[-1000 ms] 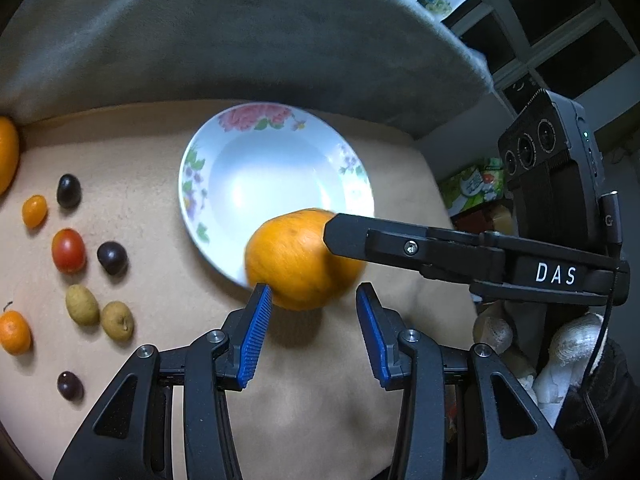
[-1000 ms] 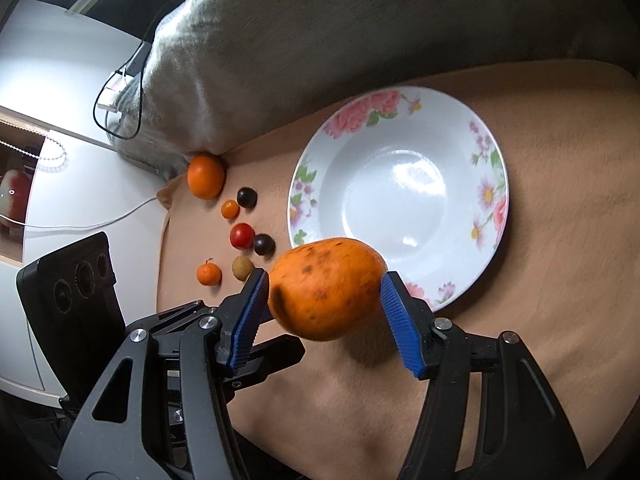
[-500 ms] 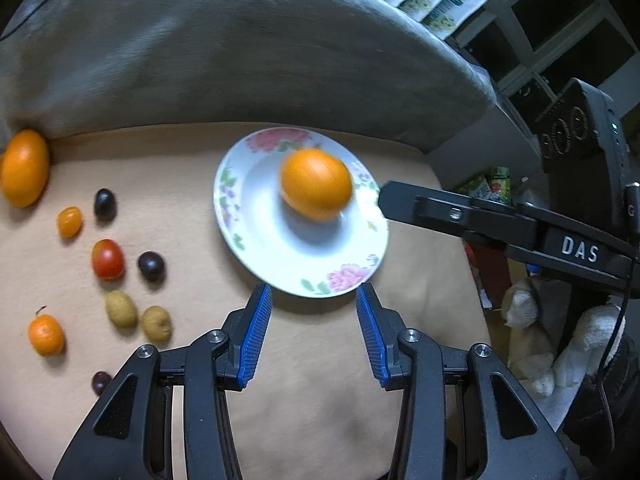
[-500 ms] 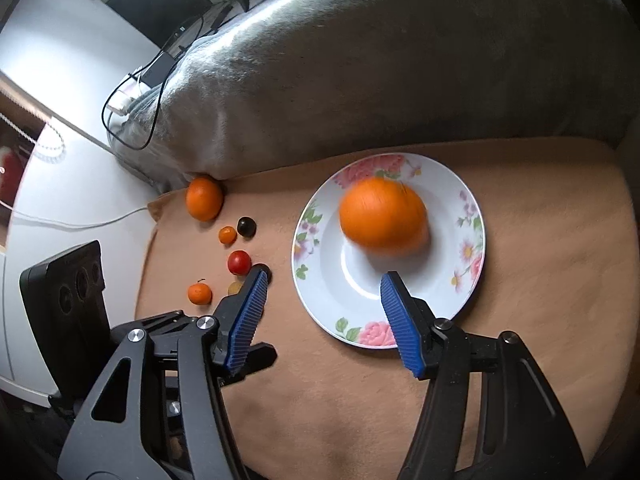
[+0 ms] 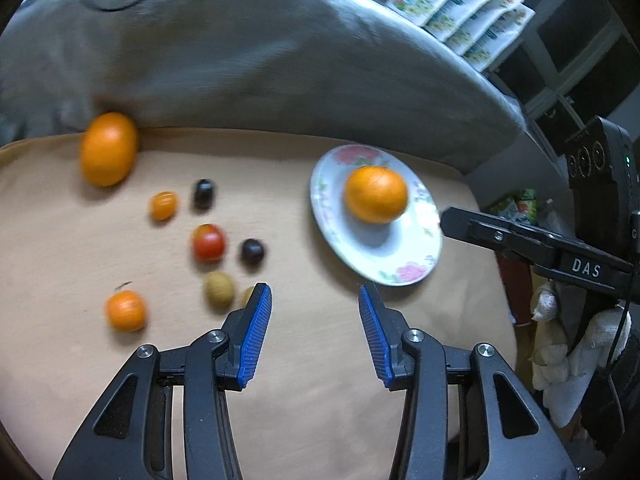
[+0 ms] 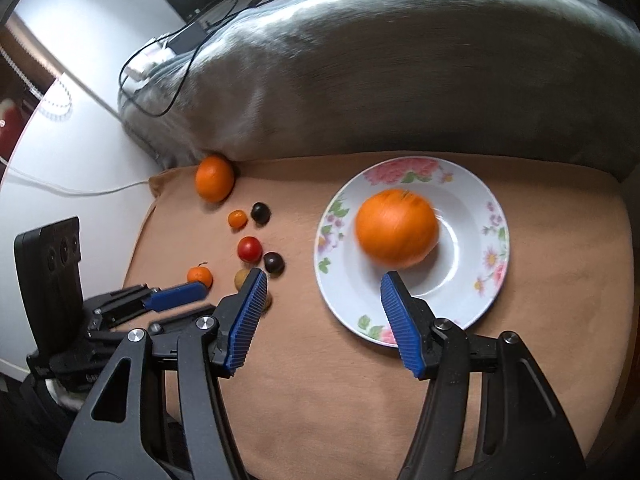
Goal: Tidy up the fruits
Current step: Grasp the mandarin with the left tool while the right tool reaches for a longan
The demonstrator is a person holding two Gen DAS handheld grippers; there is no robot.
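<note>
A big orange (image 6: 396, 232) lies in the white flowered plate (image 6: 494, 280) on the tan cloth. My right gripper (image 6: 322, 286) hangs above the plate's near rim, open, with nothing between its fingers. My left gripper (image 5: 316, 300) hovers over bare cloth left of the plate (image 5: 404, 276); its jaws are opening and empty. A second big orange (image 5: 108, 148) rests against the grey cushion at the far left. Between it and the plate lie several small fruits: a mandarin (image 5: 126, 310), a red tomato (image 5: 209, 242), dark grapes (image 5: 252, 251), a kumquat (image 5: 163, 205) and a yellowish fruit (image 5: 219, 289).
A grey cushion (image 6: 400, 72) runs along the far side of the cloth. White packets (image 5: 460, 8) are stacked on shelving at the upper right. Cables (image 6: 160, 80) lie on the white surface to the left. The cloth drops off on the right past the plate.
The right gripper has let go of the big orange, which now lies in the plate. Both grippers have drawn back and risen; the left one has swung left toward the small fruits.
</note>
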